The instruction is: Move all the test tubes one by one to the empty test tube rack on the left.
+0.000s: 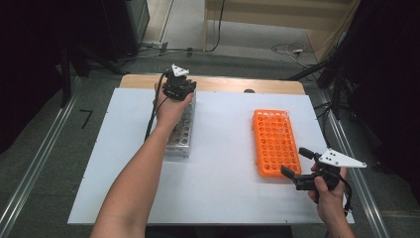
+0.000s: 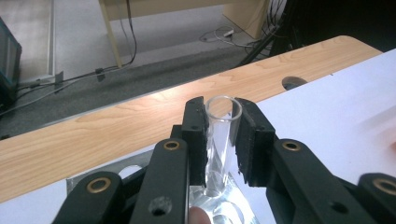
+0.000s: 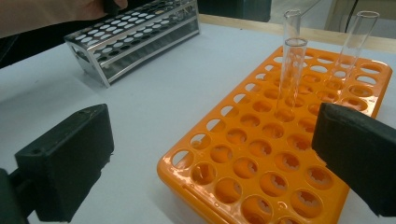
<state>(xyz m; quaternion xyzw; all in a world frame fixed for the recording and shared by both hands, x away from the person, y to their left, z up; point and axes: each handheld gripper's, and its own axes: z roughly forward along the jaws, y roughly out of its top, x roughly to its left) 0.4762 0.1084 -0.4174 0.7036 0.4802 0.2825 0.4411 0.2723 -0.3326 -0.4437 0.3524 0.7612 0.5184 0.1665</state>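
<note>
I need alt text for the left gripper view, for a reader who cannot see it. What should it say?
The left gripper is shut on a clear glass tube, which stands upright in a hole of a metal rack. Behind it are a white table top, its wooden edge and a grey floor with cables.

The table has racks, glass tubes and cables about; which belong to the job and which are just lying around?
In the job:
- clear test tube, gripped by the left tongs
- metal rack it stands in
- orange rack with three tubes
- right tongs, open beside it

Lying about:
- floor cables
- bare wooden table edge
</note>
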